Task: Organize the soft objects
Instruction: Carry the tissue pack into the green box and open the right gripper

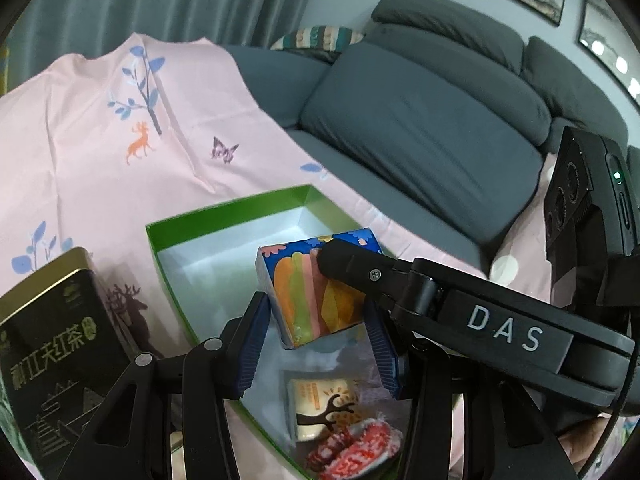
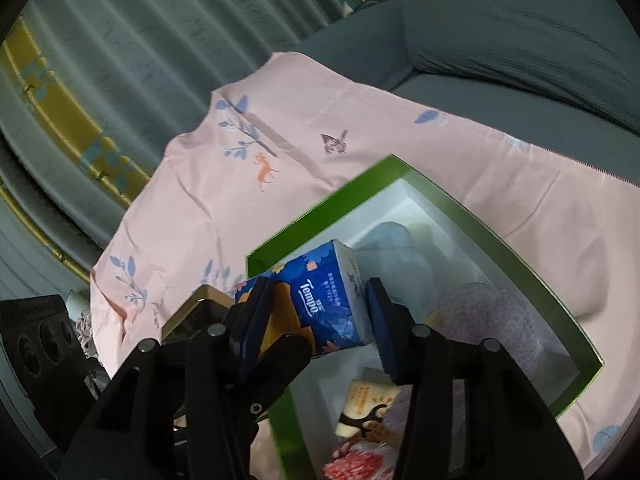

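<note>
Hanging tilted above the open green box (image 1: 224, 216), the blue Tempo tissue pack (image 1: 316, 288) is gripped from two sides at once. In the left wrist view its broad face, printed with orange, green and pink leaf shapes, looks up toward the camera, and its long axis runs from the near lower edge up and away toward the far wall of the box. The left gripper (image 1: 320, 344) holds the pack's near lower end between its blue pads, jaws at a middling width. The right gripper (image 2: 316, 316) clamps the pack across its narrower sides, with the Tempo name running slantwise between the pads; from the left view its black finger lies across the pack's upper end. Below the pack, on the white floor of the box, lie a cream packet with a brown tree print (image 1: 320, 404) and a red-and-white patterned soft item (image 1: 356, 448); a pale lilac knitted piece (image 2: 492, 316) sits further in, though blur makes it hard to tell what it is. The box rests on a pink printed cloth (image 1: 100, 152) spread over a grey sofa (image 1: 420, 136). A dark tea tin (image 1: 56, 344) stands just beside the box.
</note>
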The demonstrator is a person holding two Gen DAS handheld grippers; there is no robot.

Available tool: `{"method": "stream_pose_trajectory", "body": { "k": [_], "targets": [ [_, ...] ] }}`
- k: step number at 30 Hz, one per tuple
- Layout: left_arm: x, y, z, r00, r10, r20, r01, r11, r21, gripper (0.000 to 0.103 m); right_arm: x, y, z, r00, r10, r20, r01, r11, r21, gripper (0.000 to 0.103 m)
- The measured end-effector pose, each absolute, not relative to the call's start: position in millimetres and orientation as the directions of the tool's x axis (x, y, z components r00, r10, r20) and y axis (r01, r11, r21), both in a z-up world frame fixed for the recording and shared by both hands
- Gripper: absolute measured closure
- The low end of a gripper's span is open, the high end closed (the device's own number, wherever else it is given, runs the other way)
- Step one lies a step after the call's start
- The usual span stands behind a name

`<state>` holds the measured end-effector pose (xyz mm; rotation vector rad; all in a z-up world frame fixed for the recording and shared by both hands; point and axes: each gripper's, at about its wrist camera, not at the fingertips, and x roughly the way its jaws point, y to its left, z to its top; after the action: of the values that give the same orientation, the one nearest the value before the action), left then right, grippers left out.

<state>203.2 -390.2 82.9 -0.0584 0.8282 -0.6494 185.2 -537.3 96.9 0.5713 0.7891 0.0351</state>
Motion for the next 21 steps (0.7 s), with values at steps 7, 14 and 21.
{"method": "stream_pose_trajectory", "body": {
  "k": [7,14,21],
  "targets": [
    [209,-404,70,0.490,-0.489,-0.722,0.490,0.839,-0.236,0.058,196,-547,76,0.676,0.230,-0.700,0.238,0.831,0.502,0.059],
    [215,-412,62,0.488,-0.409,-0.771,0.449,0.875,-0.181,0.058,196,-550,70,0.666,0.239,-0.707,0.252,0.819,0.515,0.059],
    [207,-415,65,0.503,-0.365,-0.783,0.451,0.884,-0.122,0.058,201,-539,71,0.641,0.211,-0.738,0.249,0.853,0.460,0.056]
  ]
}}
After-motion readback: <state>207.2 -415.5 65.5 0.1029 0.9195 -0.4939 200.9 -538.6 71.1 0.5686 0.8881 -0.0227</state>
